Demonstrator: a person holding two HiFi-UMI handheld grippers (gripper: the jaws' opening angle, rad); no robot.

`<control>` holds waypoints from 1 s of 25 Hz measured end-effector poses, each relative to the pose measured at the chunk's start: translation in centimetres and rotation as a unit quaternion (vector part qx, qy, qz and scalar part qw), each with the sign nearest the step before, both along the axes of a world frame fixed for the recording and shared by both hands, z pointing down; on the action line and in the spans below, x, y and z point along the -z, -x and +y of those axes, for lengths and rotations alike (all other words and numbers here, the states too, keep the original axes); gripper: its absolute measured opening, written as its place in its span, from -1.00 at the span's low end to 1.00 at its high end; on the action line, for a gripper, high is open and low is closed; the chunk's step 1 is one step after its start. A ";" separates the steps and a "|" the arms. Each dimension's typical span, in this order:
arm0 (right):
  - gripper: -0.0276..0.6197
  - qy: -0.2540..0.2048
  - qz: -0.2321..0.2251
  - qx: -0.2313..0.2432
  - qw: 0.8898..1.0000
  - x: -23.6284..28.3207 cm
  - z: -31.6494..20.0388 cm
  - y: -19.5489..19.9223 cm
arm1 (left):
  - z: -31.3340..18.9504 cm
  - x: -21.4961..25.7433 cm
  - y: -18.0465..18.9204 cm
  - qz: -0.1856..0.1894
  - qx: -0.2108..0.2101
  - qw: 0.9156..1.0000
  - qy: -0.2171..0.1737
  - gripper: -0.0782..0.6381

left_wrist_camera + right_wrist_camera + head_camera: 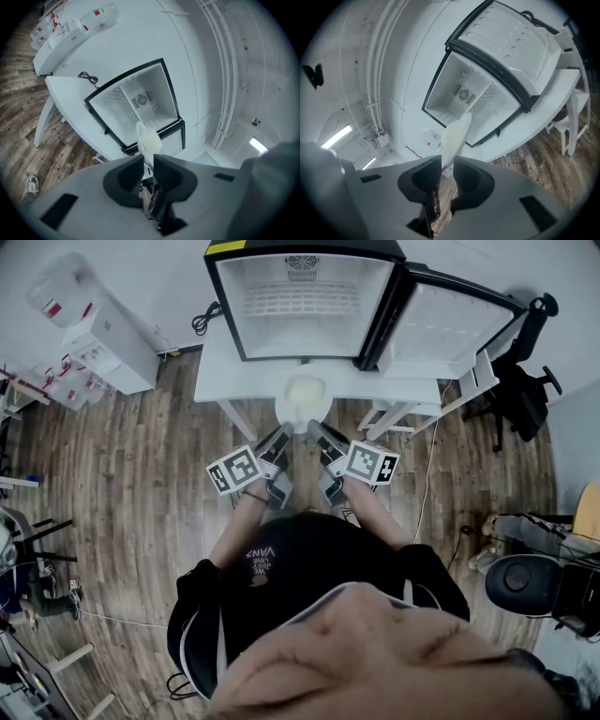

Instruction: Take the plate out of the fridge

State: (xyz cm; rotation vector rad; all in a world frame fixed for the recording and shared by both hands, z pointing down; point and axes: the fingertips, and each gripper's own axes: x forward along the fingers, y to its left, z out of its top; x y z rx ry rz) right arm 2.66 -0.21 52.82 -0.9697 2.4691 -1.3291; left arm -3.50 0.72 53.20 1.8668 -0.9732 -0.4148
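Observation:
A pale cream plate [306,397] hangs in front of the open mini fridge [302,298], out over the near edge of the white table [220,381]. My left gripper [278,441] is shut on the plate's near left rim, and my right gripper [318,435] is shut on its near right rim. In the left gripper view the plate [147,140] stands edge-on between the dark jaws of that gripper [148,168]. The right gripper view shows the plate [456,137] the same way, pinched by that gripper [446,169]. The fridge interior [140,108] looks bare.
The fridge door [450,326] hangs open to the right. A white chair frame [412,409] stands right of the table, with a dark office chair [520,390] behind. White cabinets with containers [98,338] sit far left. A cable [203,319] lies by the fridge's left side.

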 end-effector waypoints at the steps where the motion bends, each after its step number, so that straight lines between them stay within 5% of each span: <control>1: -0.65 0.001 0.000 0.000 1.000 0.0 0.0 0.0 | 0.0 0.0 0.0 0.000 0.000 1.000 0.000 -0.58; 25: -0.66 0.003 -0.001 0.001 1.000 0.0 0.4 -0.1 | 0.4 -0.1 -0.1 0.001 0.001 1.000 0.003 -0.58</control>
